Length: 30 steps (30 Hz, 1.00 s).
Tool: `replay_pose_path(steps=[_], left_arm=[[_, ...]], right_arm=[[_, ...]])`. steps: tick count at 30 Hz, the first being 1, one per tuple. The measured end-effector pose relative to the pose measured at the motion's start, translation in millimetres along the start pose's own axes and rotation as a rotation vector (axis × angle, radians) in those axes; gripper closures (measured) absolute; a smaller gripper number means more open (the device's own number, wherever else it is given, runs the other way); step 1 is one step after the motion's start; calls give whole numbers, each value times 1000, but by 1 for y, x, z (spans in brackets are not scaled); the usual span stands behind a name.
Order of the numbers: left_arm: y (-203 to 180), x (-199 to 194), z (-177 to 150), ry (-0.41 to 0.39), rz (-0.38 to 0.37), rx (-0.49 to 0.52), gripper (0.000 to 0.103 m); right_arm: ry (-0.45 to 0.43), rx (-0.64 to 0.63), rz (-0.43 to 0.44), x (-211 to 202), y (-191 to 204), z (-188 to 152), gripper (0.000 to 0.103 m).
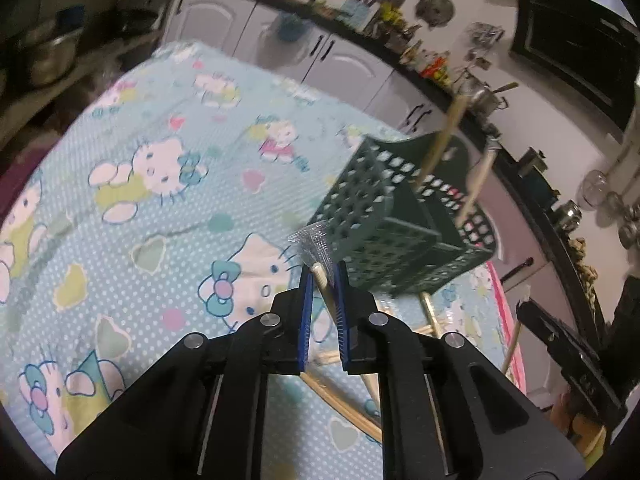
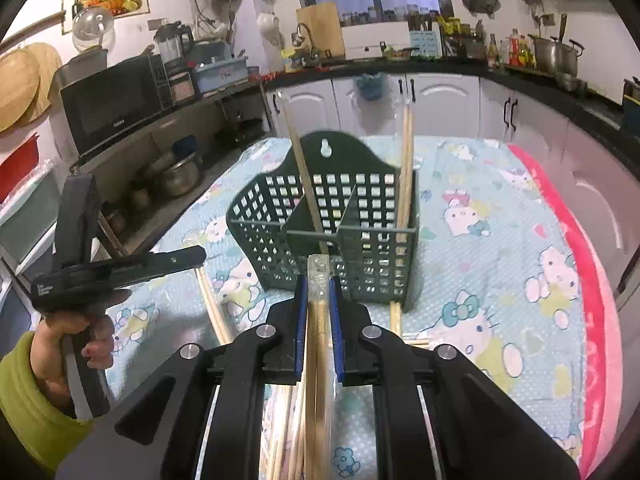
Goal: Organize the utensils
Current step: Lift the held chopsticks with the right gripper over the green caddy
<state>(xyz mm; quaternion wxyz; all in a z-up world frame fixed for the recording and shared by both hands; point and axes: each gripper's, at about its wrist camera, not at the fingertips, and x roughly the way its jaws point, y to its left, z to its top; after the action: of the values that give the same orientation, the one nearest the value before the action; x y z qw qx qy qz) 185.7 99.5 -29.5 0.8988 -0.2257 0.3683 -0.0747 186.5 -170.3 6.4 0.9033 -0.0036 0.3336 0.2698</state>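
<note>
Standing upright on a Hello Kitty tablecloth (image 2: 500,240): a dark green perforated utensil basket (image 2: 332,220), split by inner dividers into compartments and topped by a rounded back plate with a keyhole hanging slot. Leaning inside it, two sets of wooden chopsticks: one stick (image 2: 304,184) tilting left out of a middle compartment, a pair (image 2: 406,168) rising nearly straight from the right-hand one (tips reaching above the rim).

Clamping together on a plastic-sleeved pair of chopsticks (image 2: 318,320), the right gripper (image 2: 319,292), blue pads pressing both sides, sleeve end poking out just in front of the basket's near wall. Lying loose on the cloth beneath and beside it, more chopsticks (image 2: 212,304).

Closing likewise on a single sleeved chopstick (image 1: 322,280), the left gripper (image 1: 323,284), crinkled wrapper tip nearly touching the basket (image 1: 384,216), seen here tilted from the left wrist camera, with sticks (image 1: 440,148) jutting from it.

Gripping the left tool's handle at the edge of the right wrist view, a hand (image 2: 76,340) in a yellow-green sleeve. Showing small white lettering, that tool's black body (image 2: 100,268) (too small to read). Sitting on the left counter, a black microwave (image 2: 116,104) with a faint front logo, also illegible.
</note>
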Motion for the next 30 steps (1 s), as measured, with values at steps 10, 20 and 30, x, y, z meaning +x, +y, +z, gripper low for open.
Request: replay_pose_path(steps=[10,20,30], left_arm=[[-37,-32,3,-74,-23,101,99],[-71,-49,7,-106,-53,168,100],[-98,-61,16,-132,-87,222,100]], right_arm=[[-68,-10,-29,-29,3,6,93],[-128,-26,-35,-51,9,12,93],[-187,-17,-49,-70,5,20,95]])
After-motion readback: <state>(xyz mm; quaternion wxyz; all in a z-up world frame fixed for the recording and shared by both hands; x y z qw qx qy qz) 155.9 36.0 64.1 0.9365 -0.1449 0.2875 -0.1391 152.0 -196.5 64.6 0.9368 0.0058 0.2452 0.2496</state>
